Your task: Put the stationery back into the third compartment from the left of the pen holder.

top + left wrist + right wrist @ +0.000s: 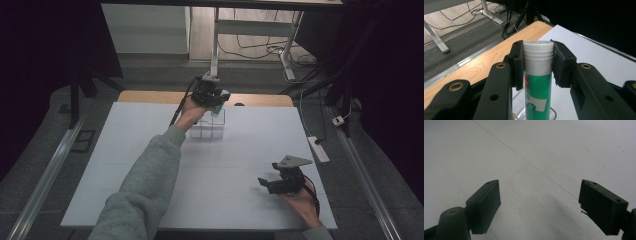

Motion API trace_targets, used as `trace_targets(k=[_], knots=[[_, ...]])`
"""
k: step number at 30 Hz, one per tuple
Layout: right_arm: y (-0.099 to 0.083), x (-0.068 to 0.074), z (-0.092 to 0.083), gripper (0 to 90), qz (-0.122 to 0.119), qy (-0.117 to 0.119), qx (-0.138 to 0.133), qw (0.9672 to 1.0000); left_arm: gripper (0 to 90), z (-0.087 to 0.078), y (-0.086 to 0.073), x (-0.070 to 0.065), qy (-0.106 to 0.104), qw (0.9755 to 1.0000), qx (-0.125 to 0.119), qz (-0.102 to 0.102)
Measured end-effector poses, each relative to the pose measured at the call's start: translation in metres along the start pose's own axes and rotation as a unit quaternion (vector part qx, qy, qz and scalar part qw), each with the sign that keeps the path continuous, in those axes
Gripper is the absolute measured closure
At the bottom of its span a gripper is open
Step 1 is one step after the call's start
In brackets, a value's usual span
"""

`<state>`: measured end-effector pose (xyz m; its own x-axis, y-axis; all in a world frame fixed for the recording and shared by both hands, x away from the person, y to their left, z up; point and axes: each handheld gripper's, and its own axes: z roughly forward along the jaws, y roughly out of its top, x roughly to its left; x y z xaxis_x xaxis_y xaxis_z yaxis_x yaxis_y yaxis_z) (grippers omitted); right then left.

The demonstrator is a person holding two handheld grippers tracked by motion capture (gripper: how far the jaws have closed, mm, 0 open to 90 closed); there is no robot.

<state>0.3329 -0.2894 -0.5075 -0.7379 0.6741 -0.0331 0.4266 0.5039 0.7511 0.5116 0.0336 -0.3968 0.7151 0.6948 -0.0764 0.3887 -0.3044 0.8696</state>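
Holding a glue stick (537,82) upright in our left gripper (214,99), jaws clamped on its ribbed white cap, we are keeping its long axis vertical, directly over a clear box (209,128) at the far side of the table (150,165); the coming move, we judge, is straight down or up along that axis. Stick: smooth green plastic cylinder, white label. Box: transparent, thin-walled, seemingly partitioned. Table: matte white sheet over a wood edge. Our right gripper (272,183) is resting well apart near the front, jaws spread, empty.
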Motion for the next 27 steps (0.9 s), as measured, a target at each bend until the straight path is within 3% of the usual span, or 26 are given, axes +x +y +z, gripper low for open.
trace_targets(k=[4, 13, 16, 17, 19, 27], knots=[[0.000, 0.000, 0.000, 17.1, 0.000, 0.001, 0.001, 1.0000, 64.0, 0.007, -0.002, 0.002, 0.001, 1.0000, -0.003, -0.007], [-0.001, 0.000, 0.001, 17.1, -0.001, 0.002, 0.003, 1.0000, 63.9, 0.017, -0.009, 0.002, 0.009, 0.9998, 0.016, 0.002], [-0.002, 0.000, 0.001, 17.1, 0.000, 0.003, 0.005, 1.0000, 63.1, 0.017, -0.011, 0.002, 0.000, 0.9998, 0.019, -0.002], [-0.002, 0.000, 0.001, 17.1, 0.001, 0.003, 0.006, 1.0000, 59.6, 0.017, -0.011, 0.002, -0.008, 0.9997, 0.024, -0.004], [-0.002, 0.000, 0.002, 17.1, 0.002, 0.004, 0.007, 1.0000, 48.1, 0.014, -0.012, 0.001, -0.001, 0.9994, 0.033, 0.005], [-0.002, 0.001, 0.002, 17.1, -0.002, 0.001, 0.009, 1.0000, 43.0, -0.002, -0.020, 0.002, -0.009, 0.9992, 0.038, 0.007]])
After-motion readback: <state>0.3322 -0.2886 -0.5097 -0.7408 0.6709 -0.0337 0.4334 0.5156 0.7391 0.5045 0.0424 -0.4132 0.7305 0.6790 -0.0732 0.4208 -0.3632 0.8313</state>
